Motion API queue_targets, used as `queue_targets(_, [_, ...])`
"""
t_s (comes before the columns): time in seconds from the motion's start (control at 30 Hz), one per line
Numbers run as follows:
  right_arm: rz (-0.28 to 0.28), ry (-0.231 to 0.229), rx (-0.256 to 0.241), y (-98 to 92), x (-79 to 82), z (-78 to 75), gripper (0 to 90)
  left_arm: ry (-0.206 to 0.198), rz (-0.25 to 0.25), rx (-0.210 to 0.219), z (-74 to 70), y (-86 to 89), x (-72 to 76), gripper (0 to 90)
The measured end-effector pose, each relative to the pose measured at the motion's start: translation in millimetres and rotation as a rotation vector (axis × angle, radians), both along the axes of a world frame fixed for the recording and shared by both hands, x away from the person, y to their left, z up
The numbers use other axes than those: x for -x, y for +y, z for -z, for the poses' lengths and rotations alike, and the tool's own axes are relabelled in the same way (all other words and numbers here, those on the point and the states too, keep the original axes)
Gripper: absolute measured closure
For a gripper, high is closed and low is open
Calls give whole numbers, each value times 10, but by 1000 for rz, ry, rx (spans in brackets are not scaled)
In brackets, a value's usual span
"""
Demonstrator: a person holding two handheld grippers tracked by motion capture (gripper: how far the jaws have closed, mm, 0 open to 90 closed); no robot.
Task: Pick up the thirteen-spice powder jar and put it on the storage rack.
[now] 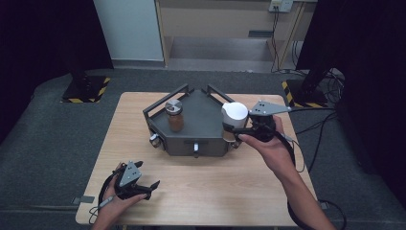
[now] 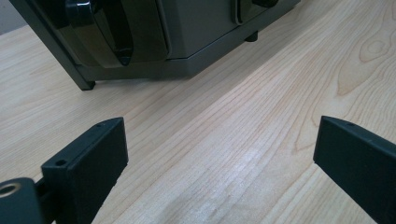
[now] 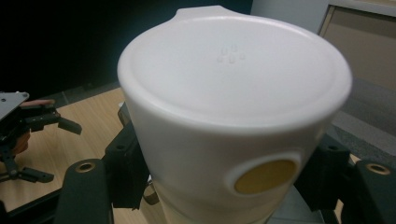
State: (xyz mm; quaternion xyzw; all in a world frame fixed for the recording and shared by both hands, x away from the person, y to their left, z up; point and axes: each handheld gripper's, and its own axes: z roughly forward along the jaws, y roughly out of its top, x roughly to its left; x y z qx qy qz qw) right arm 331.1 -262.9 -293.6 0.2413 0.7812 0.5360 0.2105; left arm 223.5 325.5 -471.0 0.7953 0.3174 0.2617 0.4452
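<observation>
White-capped jar (image 1: 234,116) pinched by the right gripper (image 1: 242,128) at the grey tray's (image 1: 201,139) right edge, centre-right of the high view.
We judge placement half done: the brown jar (image 1: 174,115) stands on the tray and this one is not released. Left gripper (image 1: 143,184), lower left, rests spread and empty on the table (image 1: 215,187).

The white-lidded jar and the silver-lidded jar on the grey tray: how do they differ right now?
The white-lidded jar stands at the right edge of the grey metal tray; the silver-lidded jar stands on the tray's left part. The right gripper is shut on the white-lidded jar; the silver-lidded jar stands free. The white lid looks wider and taller than the flat silver one. Both are upright.
</observation>
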Motion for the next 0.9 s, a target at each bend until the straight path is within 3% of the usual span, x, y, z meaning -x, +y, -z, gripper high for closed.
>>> queue_targets(0.4, [16, -8, 3, 190, -316, -29, 313, -3, 4, -1, 0, 3, -10, 25])
queue_targets(0.9, [40, 22, 17, 355, -586, 216, 313, -2, 10, -9, 2, -8, -21, 25])
